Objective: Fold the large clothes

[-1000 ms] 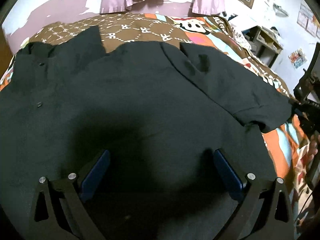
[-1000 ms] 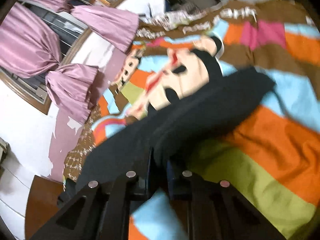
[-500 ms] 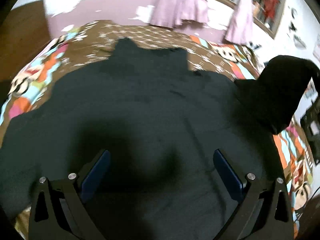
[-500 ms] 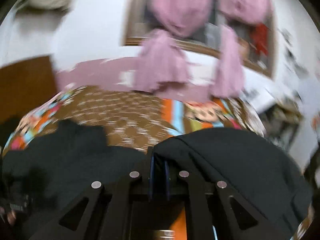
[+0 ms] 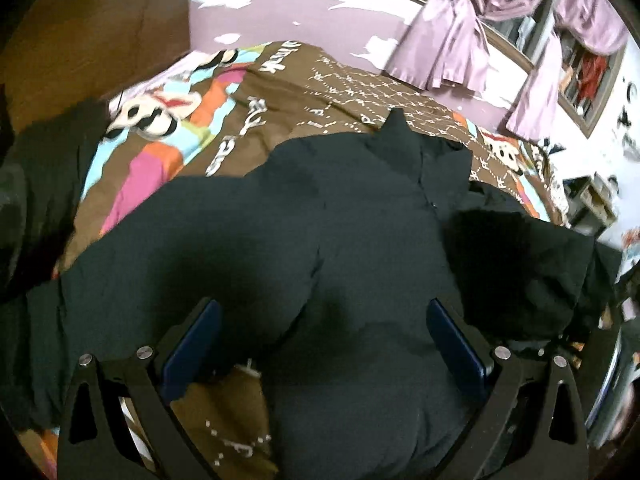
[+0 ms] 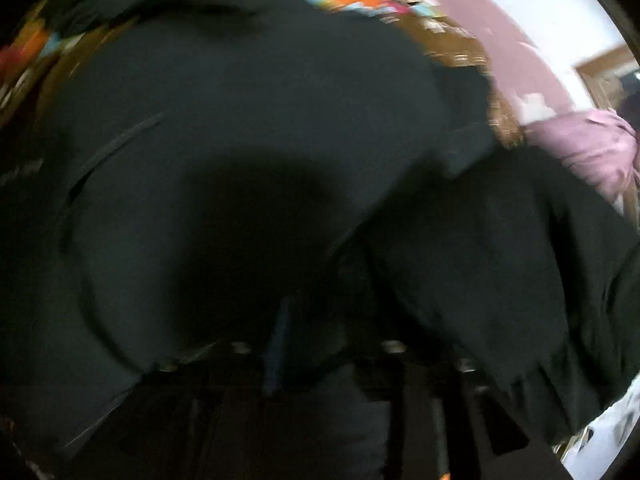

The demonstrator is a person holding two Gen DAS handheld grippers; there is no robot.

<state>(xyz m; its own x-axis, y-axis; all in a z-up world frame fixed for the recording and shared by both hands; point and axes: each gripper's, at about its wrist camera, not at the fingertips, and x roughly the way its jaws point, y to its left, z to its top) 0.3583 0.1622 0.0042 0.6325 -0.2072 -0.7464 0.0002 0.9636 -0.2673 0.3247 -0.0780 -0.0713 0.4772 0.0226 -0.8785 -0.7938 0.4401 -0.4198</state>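
Note:
A large black shirt lies spread on a bed with a colourful cartoon blanket. My left gripper is open and hovers low over the shirt's near part, with nothing between its blue pads. The shirt's right sleeve is lifted and carried over the body from the right. In the blurred right wrist view the shirt fills the frame. My right gripper is shut on the black sleeve, which drapes to its right.
A brown wooden headboard or cupboard stands at the far left. Pink curtains hang at a window on the far wall. A small shelf stands at the right of the bed. Another dark cloth lies at the left edge.
My right gripper has carried the sleeve from the bed's right side up and over the shirt body. My left gripper has swung leftwards over the shirt and stayed open.

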